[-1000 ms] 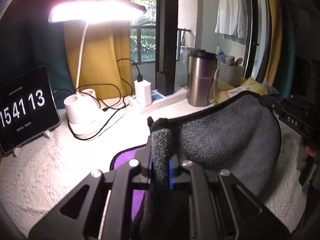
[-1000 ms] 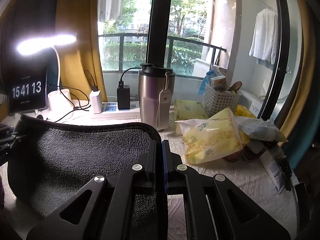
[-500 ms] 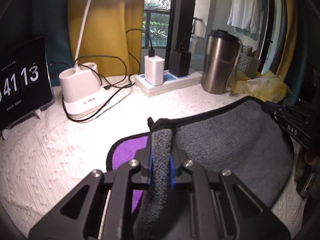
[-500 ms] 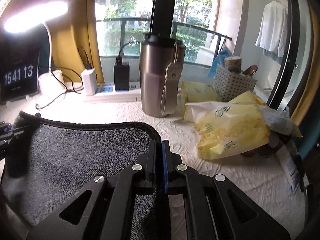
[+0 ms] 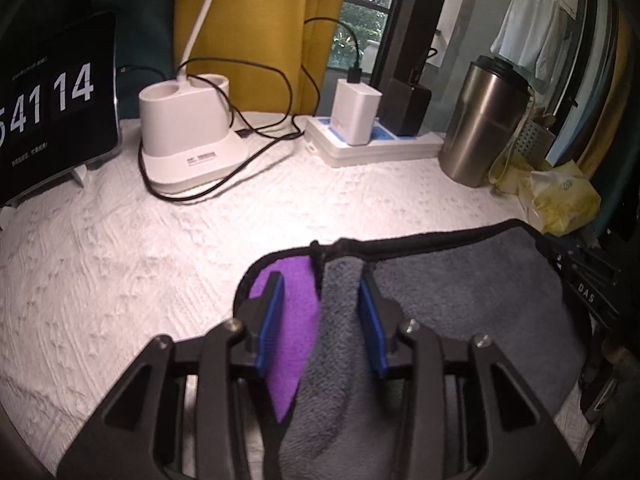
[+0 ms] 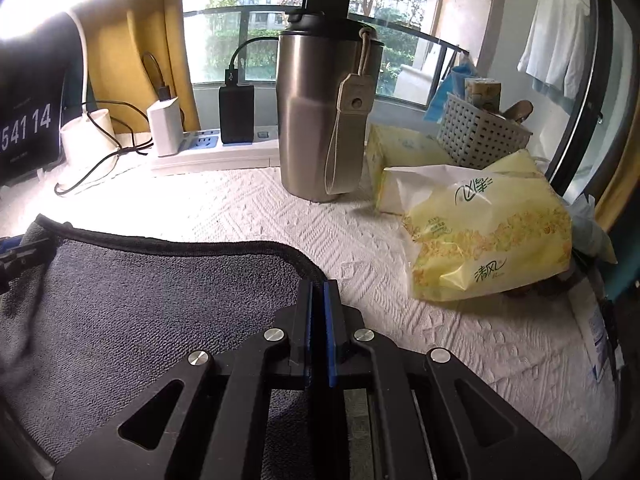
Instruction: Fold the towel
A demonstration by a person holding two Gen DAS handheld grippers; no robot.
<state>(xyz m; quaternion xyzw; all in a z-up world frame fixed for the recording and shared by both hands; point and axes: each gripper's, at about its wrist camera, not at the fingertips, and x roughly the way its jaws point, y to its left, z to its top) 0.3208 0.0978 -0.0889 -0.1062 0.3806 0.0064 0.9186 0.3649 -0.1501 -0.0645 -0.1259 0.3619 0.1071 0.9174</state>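
Note:
A grey towel (image 5: 472, 300) with black trim and a purple underside (image 5: 294, 312) lies folded over on the white textured cloth. My left gripper (image 5: 320, 292) is open, its blue pads apart on either side of the towel's left corner, which sags between them. My right gripper (image 6: 318, 304) is shut on the towel's right corner (image 6: 308, 272), low over the table. The towel also shows in the right wrist view (image 6: 160, 300), spread to the left. The right gripper shows at the right edge of the left wrist view (image 5: 588, 292).
A steel tumbler (image 6: 324, 120), a power strip with chargers (image 5: 368, 140), a white lamp base (image 5: 188, 136) with cables and a clock display (image 5: 52, 100) stand along the back. Yellow tissue packs (image 6: 488, 236) and a basket (image 6: 480, 136) lie at the right.
Both grippers have lowered the towel's top edge forward and down onto the table. My left gripper has opened and let go of its corner. The right stays shut.

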